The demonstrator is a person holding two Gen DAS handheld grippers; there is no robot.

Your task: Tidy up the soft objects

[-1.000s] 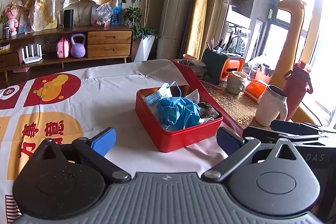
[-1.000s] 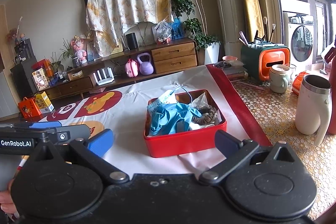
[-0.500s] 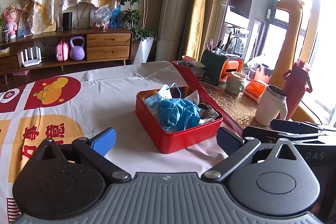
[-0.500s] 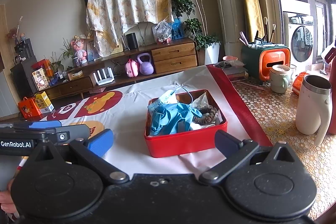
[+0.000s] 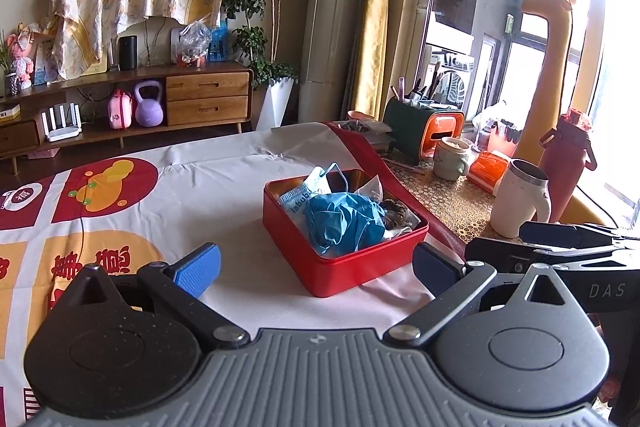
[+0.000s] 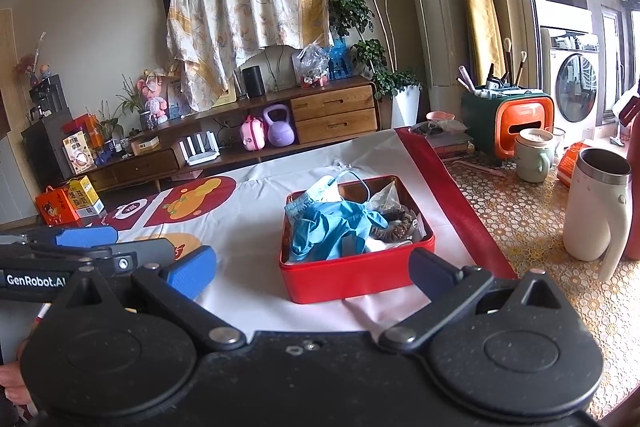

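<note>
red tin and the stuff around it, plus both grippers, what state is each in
red tin: lid off, filled
blue glove: crumpled inside the tin
face mask: tucked in the tin, loop sticking up
white mug: upright, lid off
left gripper: jaws open, empty
right gripper: jaws open, empty

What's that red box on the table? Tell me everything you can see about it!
The red box is a shallow, squarish tin with rounded corners, glossy like painted metal, and no lid on. It sits flat on the white printed tablecloth. Inside lie a crumpled blue glove, a packaged face mask and something brown. Neither gripper touches it.
</note>
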